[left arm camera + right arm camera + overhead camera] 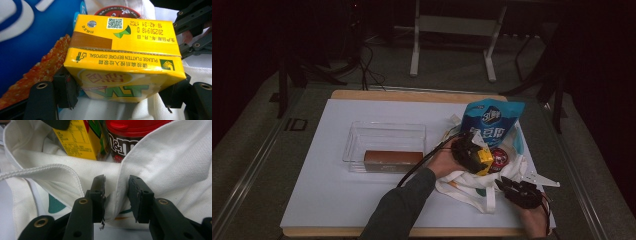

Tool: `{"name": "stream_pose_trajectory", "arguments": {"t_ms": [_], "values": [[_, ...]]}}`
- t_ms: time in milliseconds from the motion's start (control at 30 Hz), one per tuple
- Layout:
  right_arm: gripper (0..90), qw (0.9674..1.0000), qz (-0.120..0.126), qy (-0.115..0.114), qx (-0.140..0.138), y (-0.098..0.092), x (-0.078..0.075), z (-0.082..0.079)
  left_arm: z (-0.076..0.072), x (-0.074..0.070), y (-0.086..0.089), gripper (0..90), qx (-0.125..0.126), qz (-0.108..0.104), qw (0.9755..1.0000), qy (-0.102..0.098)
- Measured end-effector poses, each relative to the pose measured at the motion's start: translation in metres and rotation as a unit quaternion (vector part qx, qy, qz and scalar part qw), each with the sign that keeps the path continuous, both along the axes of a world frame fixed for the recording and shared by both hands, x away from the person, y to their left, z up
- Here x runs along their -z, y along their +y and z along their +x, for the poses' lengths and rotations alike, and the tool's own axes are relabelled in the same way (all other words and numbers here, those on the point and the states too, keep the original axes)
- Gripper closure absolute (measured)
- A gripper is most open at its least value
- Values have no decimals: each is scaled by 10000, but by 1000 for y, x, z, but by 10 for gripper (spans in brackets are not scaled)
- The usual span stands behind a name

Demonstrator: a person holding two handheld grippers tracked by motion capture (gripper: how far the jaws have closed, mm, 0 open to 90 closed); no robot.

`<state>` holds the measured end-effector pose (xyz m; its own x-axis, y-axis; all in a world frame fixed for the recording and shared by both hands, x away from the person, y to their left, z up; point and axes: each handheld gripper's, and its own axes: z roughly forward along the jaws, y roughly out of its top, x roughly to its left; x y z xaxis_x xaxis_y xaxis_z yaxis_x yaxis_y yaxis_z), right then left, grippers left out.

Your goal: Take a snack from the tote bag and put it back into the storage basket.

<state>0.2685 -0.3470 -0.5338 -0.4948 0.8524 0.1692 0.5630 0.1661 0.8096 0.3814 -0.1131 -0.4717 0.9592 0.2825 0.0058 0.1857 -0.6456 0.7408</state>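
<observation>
High view: the left gripper (473,152) clamps a yellow drink carton (484,159) at the mouth of the white canvas tote bag (462,181), beside the red-lidded M&M's tub (499,158) and in front of the blue snack pouch (490,121). The right gripper (503,185) stands at the tote bag's near edge, jaws narrowly apart with a fold of the bag's rim (117,192) between them, the left pad touching the cloth.
</observation>
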Motion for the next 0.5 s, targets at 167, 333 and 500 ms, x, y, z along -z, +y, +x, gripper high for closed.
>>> {"name": "stream_pose_trajectory", "arguments": {"t_ms": [167,333,500], "values": [[664,10000,-12,-7,-1,0,0,0,-4,-7,3,287,-74,-3,9999,-154],[665,10000,-12,-6,1,0,0,0,-6,-13,6,287,-138,-62,9996,-231],[664,10000,-5,3,5,0,0,0,-8,-20,10,287,-174,-163,9995,-216]]}}
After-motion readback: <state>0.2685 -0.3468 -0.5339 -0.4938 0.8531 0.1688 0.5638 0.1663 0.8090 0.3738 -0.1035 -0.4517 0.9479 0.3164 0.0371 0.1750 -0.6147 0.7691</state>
